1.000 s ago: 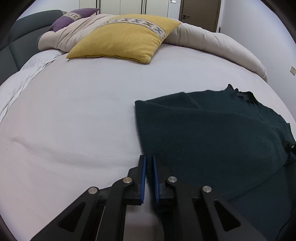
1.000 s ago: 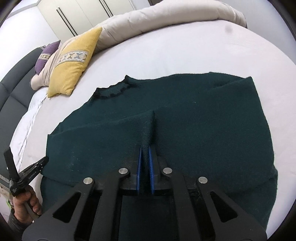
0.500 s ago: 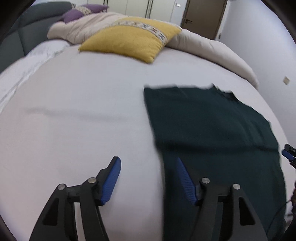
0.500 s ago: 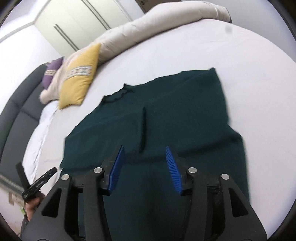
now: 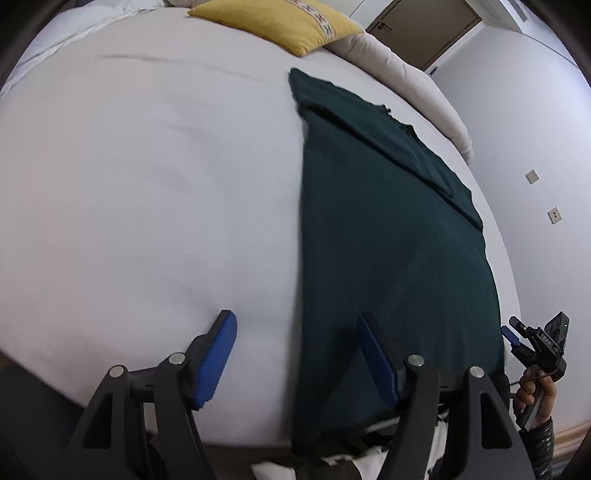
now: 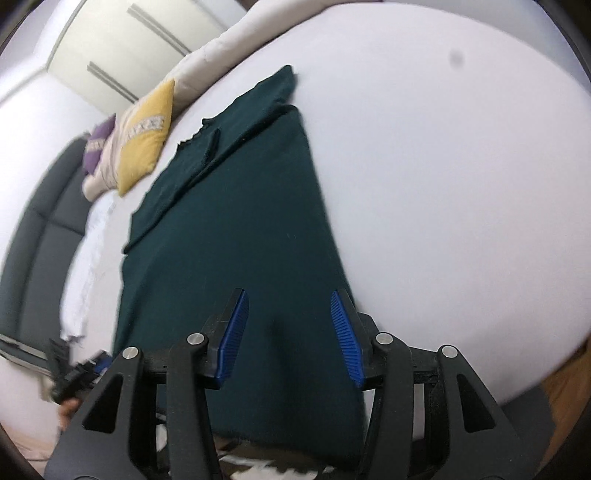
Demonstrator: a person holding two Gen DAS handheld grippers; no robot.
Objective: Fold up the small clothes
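Straddling the near left edge of the dark green sweater (image 5: 391,236), the left gripper (image 5: 295,354) is spread wide and grips nothing. The right gripper (image 6: 288,332) is likewise spread, empty, above the garment's near hem. The sweater lies flat on the white bed (image 5: 147,177), bare sheet on both sides. No legible writing on the yellow pillow (image 6: 146,147).

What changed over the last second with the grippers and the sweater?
Both let go: the left hand-held gripper and right hand-held gripper went from shut to open and pulled back toward the near hem. The dark green sweater now lies flat. The yellow pillow stayed put.
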